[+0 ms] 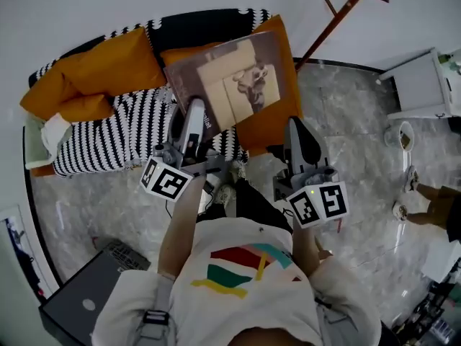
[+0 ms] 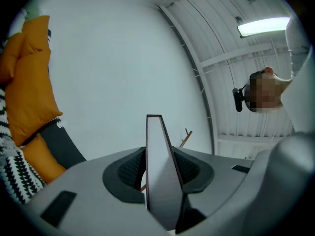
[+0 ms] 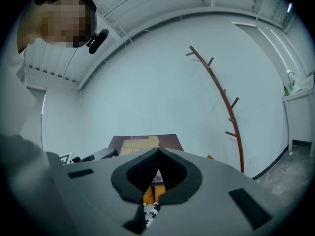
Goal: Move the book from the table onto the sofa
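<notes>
Your left gripper [image 1: 194, 110] pinches book [image 1: 230, 78] by edge, upper centre; right gripper [image 1: 295, 128] closed, empty. Thin grip: book may pivot, miss sofa [image 1: 101, 71].

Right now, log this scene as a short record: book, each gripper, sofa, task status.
Book: book, brown cover, held tilted over the sofa
Left gripper: left gripper shut on the book's edge
Right gripper: right gripper shut, nothing between its jaws, off to the book's right
Sofa: black, with orange cushions and a black-and-white striped throw
Contact: cannot tell whether the book touches a cushion
Task status: book in the gripper, not yet released onto the sofa
</notes>
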Motion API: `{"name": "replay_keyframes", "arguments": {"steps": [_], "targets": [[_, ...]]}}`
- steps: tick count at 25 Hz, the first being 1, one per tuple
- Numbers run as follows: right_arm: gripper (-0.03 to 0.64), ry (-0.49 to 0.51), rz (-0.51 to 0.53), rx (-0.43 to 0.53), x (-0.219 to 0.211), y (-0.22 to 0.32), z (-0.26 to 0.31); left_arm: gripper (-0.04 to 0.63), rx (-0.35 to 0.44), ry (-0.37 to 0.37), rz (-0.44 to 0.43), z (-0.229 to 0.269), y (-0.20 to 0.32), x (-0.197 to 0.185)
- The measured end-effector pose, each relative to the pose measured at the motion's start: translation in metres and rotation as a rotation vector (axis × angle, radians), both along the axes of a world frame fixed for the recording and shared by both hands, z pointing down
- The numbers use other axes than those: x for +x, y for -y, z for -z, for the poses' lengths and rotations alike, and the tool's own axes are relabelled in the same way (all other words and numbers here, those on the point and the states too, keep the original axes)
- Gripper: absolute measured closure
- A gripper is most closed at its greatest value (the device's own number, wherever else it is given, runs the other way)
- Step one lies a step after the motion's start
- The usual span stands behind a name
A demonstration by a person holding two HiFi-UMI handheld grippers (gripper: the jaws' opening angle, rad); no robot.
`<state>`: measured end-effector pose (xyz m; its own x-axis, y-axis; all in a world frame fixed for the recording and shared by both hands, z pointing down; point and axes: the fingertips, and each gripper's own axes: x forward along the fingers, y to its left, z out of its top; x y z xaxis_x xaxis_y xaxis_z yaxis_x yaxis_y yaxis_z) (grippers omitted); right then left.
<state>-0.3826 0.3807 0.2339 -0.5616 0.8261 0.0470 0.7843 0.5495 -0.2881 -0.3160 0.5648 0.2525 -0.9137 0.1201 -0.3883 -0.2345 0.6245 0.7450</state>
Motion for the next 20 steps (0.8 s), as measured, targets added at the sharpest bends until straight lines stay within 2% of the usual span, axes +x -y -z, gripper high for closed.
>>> {"name": "replay_keyframes", "arguments": {"steps": [5,11,14,20], "targets": [[0.606,-0.006,0.141,0.007,-0.045,-0.050,-0.010,0.440,0.051,-0.033,0.142,-0.035,-0.039,-0.011],[0.606,-0.083,0.243,0.062,-0.071,-0.079,-0.054,0.440,0.199,-0.096,0.302,-0.107,-0.067,-0.009],[0.606,-0.130,0.322,0.105,-0.067,-0.101,-0.090,0.440,0.269,-0.106,0.312,-0.161,-0.078,-0.015],[0.606,-0.190,0.436,0.142,-0.049,-0.146,-0.180,0.440,0.283,-0.196,0.310,-0.283,-0.111,-0.035]]}}
